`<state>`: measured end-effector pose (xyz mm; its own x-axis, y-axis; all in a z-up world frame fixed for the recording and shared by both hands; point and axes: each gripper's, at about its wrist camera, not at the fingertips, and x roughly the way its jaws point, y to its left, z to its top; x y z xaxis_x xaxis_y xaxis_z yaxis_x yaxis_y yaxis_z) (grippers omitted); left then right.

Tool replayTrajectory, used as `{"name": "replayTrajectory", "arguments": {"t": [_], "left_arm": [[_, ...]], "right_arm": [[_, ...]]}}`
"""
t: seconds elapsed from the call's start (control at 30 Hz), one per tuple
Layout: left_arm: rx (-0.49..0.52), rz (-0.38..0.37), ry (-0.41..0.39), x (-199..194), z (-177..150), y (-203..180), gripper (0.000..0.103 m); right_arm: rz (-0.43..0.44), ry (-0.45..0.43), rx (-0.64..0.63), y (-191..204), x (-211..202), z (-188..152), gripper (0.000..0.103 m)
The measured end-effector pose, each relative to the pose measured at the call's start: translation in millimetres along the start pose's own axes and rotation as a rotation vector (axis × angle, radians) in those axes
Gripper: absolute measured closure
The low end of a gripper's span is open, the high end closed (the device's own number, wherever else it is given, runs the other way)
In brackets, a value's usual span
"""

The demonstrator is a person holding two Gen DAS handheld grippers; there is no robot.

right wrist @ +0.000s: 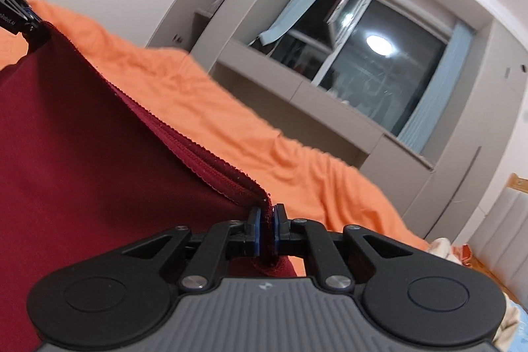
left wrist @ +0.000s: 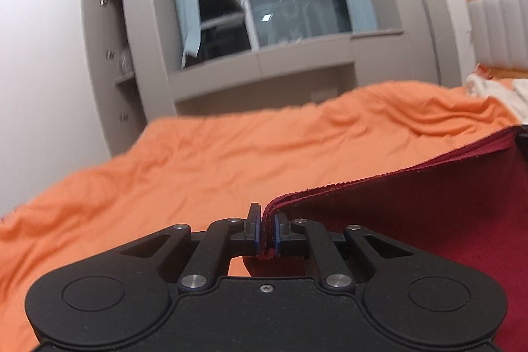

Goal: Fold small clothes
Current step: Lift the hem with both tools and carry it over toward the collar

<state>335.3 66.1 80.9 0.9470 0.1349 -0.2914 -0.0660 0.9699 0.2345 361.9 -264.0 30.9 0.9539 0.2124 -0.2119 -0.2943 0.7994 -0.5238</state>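
Fingers of left gripper [left wrist: 266,231] and right gripper [right wrist: 266,231] clamp 2 corners of the red garment [left wrist: 412,220], stretched above the orange bed [left wrist: 198,160]. Risk: thin pinches slipping under tension.

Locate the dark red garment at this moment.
The dark red fabric garment hangs stretched between both tools above the orange bedsheet: the left tool pinches one end of its top edge, the right tool the other.

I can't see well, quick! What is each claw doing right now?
Left claw: closed on the dark red cloth.
Right claw: closed on the same cloth's other corner.
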Motion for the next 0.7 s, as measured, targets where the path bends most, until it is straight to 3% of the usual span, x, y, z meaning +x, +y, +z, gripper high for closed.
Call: {"name": "replayTrajectory", "arguments": {"t": [0.33, 0.6, 0.7], "left_arm": [[-0.073, 0.002, 0.232, 70.0, -39.2, 15.8, 0.092], [-0.050, -0.015, 0.284, 81.4, -47.7, 19.9, 0.084], [-0.066, -0.025, 0.292, 82.3, -47.6, 23.7, 0.076]], "right_arm": [[0.087, 0.103, -0.030, 26.4, 52.1, -16.1, 0.093], [0.093, 0.178, -0.047, 37.1, 60.6, -28.7, 0.092], [0.091, 0.203, -0.045, 36.6, 61.4, -30.8, 0.090]]}}
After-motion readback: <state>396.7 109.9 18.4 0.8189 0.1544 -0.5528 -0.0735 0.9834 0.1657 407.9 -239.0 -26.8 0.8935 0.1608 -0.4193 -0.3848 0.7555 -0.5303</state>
